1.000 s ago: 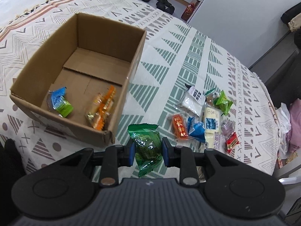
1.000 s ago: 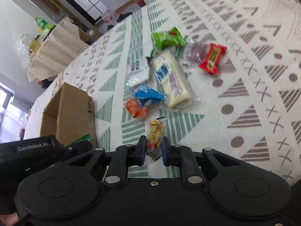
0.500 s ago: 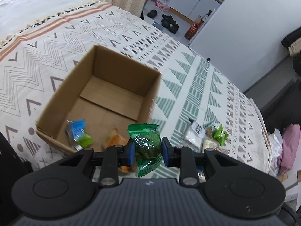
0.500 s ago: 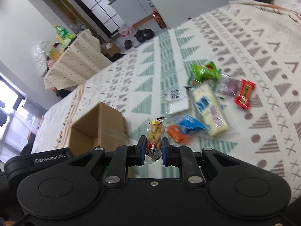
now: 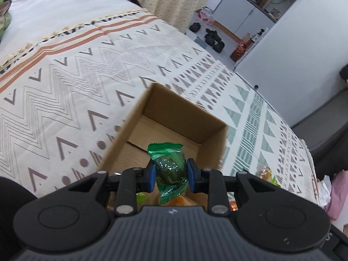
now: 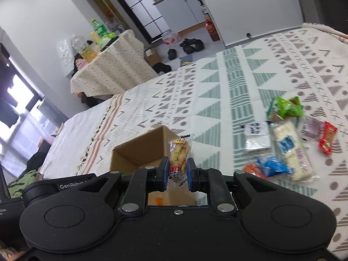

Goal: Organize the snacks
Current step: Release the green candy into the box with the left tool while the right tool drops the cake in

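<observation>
- Green foil, crinkled: that is the small green wrapped snack (image 5: 170, 169) I have clamped between the blue pads of my left gripper (image 5: 170, 175). Its long axis runs straight out ahead along the fingers, one sealed end poking forward, the other tucked back toward the body.
- Directly under and just ahead of those left fingertips is the open brown cardboard box (image 5: 212, 140). The snack hangs over the box's interior, with the near wall already beneath the tool. I judge the left side needs only to let go for the packet to fall inside.
- My right gripper (image 6: 178, 171) is clenched on a clear packet of pale yellow biscuits with a red label (image 6: 178, 156), held upright, long axis pointing forward.
- From the right wrist view the same box (image 6: 139, 152) sits ahead and slightly left of the fingertips, with the left tool's housing at the left edge. The right packet looks close to the box's near-right edge; whether it is fully over the opening I cannot tell, so I would carry it a little leftward before releasing.
- So the left is the nearer hand to a drop.
- Farther off, ahead-right of the right fingers, the remaining pile of loose wrapped snacks (image 6: 287, 145) lies on the patterned white, green and grey cloth (image 6: 217, 100), well apart from the box.
</observation>
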A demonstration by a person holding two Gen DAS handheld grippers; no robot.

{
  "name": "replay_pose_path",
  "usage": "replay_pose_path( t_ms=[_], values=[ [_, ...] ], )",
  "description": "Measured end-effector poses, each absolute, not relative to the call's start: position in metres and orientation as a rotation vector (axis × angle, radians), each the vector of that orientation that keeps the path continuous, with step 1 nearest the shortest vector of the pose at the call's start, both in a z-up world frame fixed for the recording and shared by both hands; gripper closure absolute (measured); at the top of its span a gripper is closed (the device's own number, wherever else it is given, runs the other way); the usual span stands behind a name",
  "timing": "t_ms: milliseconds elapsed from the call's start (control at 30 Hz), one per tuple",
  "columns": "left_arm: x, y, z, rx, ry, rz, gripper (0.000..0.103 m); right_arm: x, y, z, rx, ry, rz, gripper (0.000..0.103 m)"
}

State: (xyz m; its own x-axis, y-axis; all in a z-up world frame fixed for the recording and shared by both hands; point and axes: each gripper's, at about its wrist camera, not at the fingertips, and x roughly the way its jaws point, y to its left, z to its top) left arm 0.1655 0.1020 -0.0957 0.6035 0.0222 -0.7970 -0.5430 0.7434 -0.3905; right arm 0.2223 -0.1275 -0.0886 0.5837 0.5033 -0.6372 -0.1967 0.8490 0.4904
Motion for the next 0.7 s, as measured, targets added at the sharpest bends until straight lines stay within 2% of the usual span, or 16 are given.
replay_pose_path(
  t_ms=[533,700],
  values=[
    [0.166,0.146,-0.127,-0.709,0.876,0.387,0.075,0.227,-0.051,-0.09,0.308,0.892,0.469,0.086],
    [0.165,0.149,-0.128,-0.714,0.865,0.373,0.067,0.229,-0.034,-0.09,0.297,0.901,0.476,0.086]
  ],
)
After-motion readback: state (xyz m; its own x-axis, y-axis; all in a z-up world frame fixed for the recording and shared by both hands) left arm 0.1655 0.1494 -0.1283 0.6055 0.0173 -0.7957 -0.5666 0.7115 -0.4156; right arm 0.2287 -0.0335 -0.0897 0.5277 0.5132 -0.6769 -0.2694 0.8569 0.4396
